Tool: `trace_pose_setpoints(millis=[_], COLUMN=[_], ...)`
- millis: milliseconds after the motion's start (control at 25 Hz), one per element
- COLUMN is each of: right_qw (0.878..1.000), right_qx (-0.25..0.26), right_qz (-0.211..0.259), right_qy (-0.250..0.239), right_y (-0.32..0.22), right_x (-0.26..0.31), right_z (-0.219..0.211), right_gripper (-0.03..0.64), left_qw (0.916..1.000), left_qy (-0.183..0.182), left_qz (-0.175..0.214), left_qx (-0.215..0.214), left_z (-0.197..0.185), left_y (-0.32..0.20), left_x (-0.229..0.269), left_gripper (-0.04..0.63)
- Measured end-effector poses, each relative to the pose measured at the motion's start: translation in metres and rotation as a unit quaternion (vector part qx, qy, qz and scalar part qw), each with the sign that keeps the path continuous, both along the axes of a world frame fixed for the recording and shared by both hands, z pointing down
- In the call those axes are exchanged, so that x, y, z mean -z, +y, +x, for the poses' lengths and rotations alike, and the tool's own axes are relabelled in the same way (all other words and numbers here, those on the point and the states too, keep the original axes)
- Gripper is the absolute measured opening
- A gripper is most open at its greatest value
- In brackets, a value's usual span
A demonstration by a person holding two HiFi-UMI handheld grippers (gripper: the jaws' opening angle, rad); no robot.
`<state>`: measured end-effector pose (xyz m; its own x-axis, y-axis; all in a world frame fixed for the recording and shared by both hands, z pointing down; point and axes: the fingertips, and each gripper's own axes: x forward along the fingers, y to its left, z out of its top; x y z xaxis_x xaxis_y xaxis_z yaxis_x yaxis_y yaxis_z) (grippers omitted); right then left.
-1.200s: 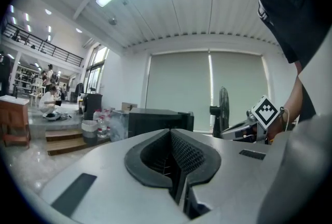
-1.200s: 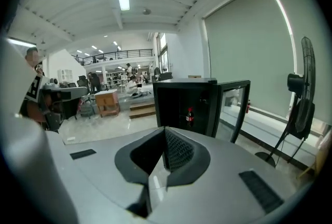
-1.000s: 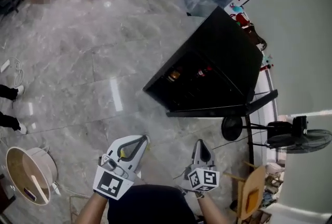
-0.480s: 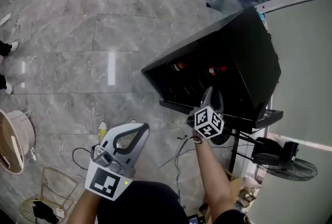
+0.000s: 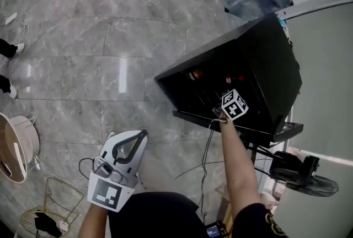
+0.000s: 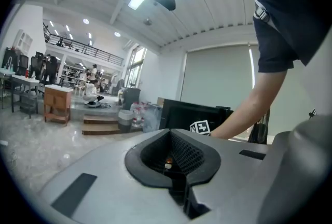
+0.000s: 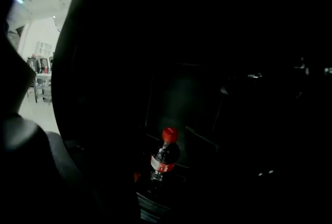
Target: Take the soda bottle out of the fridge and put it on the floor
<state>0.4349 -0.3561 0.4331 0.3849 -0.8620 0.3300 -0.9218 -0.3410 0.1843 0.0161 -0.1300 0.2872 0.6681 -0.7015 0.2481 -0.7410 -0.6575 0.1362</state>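
The black fridge [image 5: 265,66] stands open at the right of the head view. My right gripper [image 5: 229,92] reaches into its dark inside, its marker cube [image 5: 234,106] at the opening. Its jaws have just been opening and stand open, with nothing between them. In the right gripper view the soda bottle [image 7: 163,158], dark with a red cap and red label, stands upright on a shelf ahead of the jaws, apart from them. My left gripper [image 5: 142,133] hangs low by my body, shut and empty, far from the fridge.
The fridge's open door [image 5: 237,124] juts out low at its front. A black fan [image 5: 300,168] stands to the right, and cables [image 5: 204,149] trail on the marble floor. A wire basket [image 5: 47,209] and a round bin [image 5: 14,149] sit at lower left.
My right gripper has swung from beside my body forward into the fridge, and its jaws have parted. The left gripper has sunk a little and stayed shut.
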Motion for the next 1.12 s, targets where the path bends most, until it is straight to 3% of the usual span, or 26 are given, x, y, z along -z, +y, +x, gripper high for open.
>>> trace_pose_setpoints(millis=[240, 480, 640, 800, 920, 1120], right_qw=[0.998, 0.996, 0.995, 0.995, 0.994, 0.992], right_qx=[0.006, 0.001, 0.007, 0.010, 0.032, 0.052], right_qz=[-0.052, -0.078, -0.088, -0.089, -0.095, -0.101], right_qy=[-0.018, -0.042, -0.044, -0.047, -0.047, -0.057], right_y=[-0.019, -0.035, -0.038, -0.039, -0.042, -0.039], right_x=[-0.025, -0.036, -0.039, -0.037, -0.038, -0.038], right_z=[0.021, 0.031, 0.031, 0.036, 0.031, 0.025], right_gripper=[0.225, 0.276, 0.275, 0.224, 0.140, 0.129], left_qw=[1.0000, 1.0000, 0.9999, 0.9999, 0.9999, 0.9998], left_qy=[-0.005, -0.003, 0.003, 0.005, 0.005, 0.000], left_qz=[0.005, -0.001, -0.007, -0.004, -0.003, -0.012], left_qx=[0.002, 0.009, 0.010, 0.010, 0.012, 0.017], left_z=[0.003, 0.007, 0.012, 0.017, 0.016, 0.014], left_y=[0.005, 0.014, 0.019, 0.021, 0.023, 0.030], left_x=[0.002, -0.006, -0.009, -0.008, -0.010, -0.013], left_gripper=[0.018, 0.018, 0.018, 0.018, 0.018, 0.018])
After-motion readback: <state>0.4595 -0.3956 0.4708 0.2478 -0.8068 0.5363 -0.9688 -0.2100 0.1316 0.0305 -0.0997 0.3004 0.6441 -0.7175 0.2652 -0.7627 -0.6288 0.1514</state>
